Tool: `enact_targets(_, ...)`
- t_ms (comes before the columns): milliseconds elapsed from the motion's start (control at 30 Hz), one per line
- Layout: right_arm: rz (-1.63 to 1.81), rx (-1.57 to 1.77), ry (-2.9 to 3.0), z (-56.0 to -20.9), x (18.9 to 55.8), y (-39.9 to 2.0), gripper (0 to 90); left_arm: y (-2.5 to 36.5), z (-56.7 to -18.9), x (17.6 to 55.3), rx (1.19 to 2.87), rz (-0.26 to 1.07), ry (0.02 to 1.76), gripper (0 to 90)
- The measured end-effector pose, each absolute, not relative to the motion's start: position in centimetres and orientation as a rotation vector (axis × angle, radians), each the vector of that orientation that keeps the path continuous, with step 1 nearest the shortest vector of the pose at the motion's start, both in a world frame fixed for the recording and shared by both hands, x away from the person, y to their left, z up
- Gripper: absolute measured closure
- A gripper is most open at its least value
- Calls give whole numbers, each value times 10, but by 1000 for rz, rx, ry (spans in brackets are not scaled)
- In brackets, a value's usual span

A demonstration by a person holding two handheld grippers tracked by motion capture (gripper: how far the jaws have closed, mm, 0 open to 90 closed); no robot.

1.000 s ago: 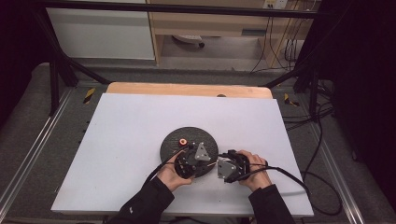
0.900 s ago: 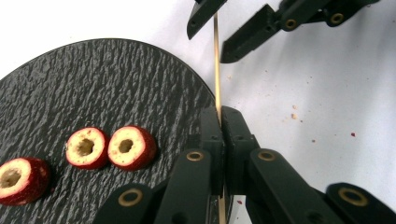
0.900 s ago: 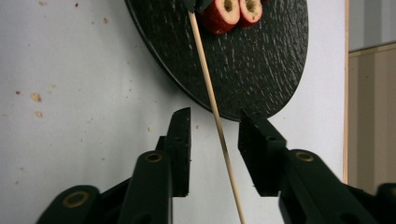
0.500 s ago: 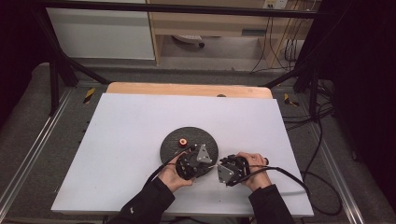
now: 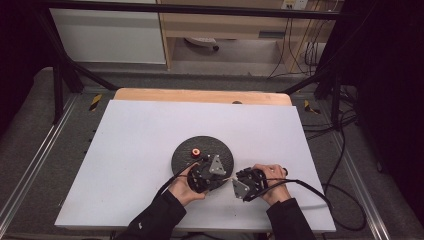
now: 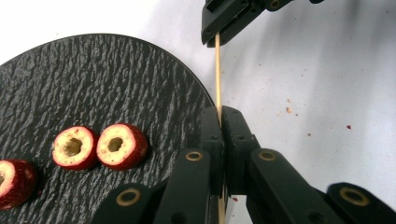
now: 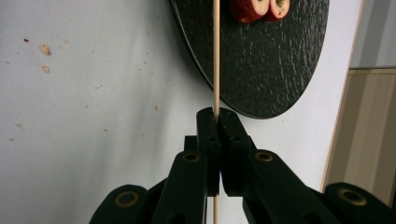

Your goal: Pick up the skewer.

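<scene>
1. The left gripper point(image 6: 220, 112) has its jaws pressed together on a thin wooden skewer point(image 6: 217, 74), which runs straight out ahead of its tips.
2. The right gripper point(image 7: 216, 114) is likewise clamped on the same skewer; its jaws have just been closing, and the stick now sits pinched between them.
3. In the left gripper view, the skewer's far end is caught in the right gripper's black jaws, straight ahead, so the stick spans the gap between the two grippers.
4. In the high view, the two grippers face each other tip to tip, close together, near the front edge of the white table point(image 5: 140, 135).
5. Just beside the left gripper's tips lies a round black slate plate point(image 6: 116, 79); the skewer crosses just outside its rim.
6. On the plate, off to one side of the left gripper, sit cored red fruit pieces point(image 6: 122, 145), two of them touching.
7. Small crumbs point(image 7: 45, 49) dot the table near the right gripper.
</scene>
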State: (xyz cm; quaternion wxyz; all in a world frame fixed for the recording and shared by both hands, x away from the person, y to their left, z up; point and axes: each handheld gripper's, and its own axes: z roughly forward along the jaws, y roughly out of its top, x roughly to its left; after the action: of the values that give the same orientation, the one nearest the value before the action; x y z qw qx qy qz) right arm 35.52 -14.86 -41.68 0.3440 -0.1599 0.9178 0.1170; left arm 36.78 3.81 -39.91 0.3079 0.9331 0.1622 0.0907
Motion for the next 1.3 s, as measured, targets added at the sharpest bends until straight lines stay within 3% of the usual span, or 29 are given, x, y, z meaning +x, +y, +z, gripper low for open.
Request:
enact_targets(167, 274, -421, 2360, -413, 355, -148, 887, 49, -394, 373, 2519, 193, 464, 748)
enact_targets(300, 246, -447, 2347, -411, 354, -143, 887, 57, -390, 376, 2575, 141, 462, 745)
enact_targets(600, 178, -518, 2312, -408, 354, -129, 886, 54, -392, 375, 2649, 116, 449, 856)
enact_targets(1000, 207, -509, 2314, -406, 352, -129, 871, 52, -396, 371, 2669, 175, 488, 887)
enact_targets(1300, 489, -96, 2357, -391, 362, -147, 536, 70, -394, 371, 2641, 206, 533, 888)
